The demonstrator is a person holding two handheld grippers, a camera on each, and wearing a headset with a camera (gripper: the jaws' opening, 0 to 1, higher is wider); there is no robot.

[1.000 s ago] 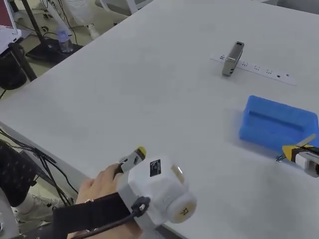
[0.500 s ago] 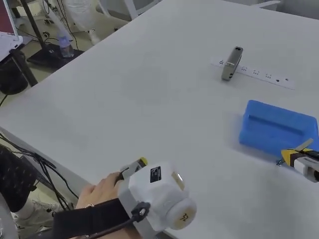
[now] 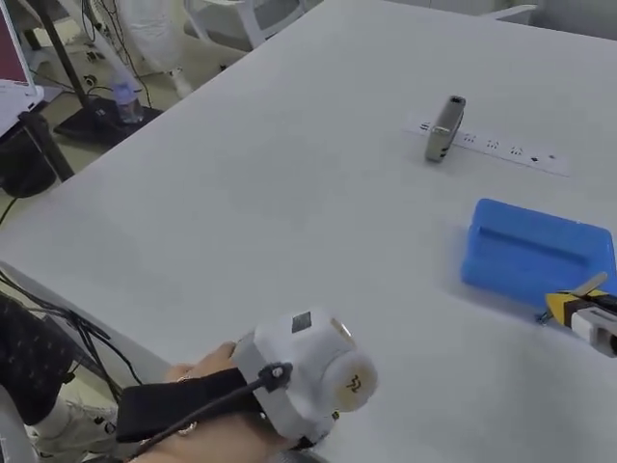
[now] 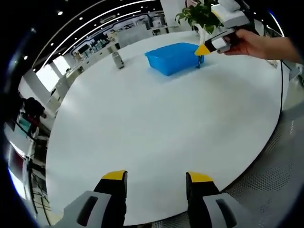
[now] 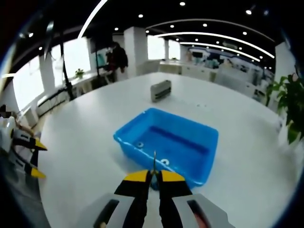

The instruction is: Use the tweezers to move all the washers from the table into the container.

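My right gripper (image 5: 153,175) is shut on thin metal tweezers (image 5: 154,161), whose tip hovers over the near rim of the blue container (image 5: 190,152). Two small washers (image 5: 139,144) lie on the container's floor. In the head view the right gripper (image 3: 569,307) sits at the right edge, just in front of the container (image 3: 535,246). My left gripper (image 4: 156,178) is open and holds nothing, low over the table's near edge. Its white body (image 3: 304,376) shows in a hand at the bottom of the head view.
A white power strip (image 3: 496,147) lies beyond the container, with a grey block (image 3: 443,125) standing on its left end. The white table (image 3: 289,193) spreads wide to the left. Chairs, cables and a bottle (image 3: 123,92) stand on the floor past the table's left edge.
My left gripper has drawn back toward the table's near edge and turned, so its yellow jaw tip is now hidden behind the white body. The right gripper has stayed by the container.
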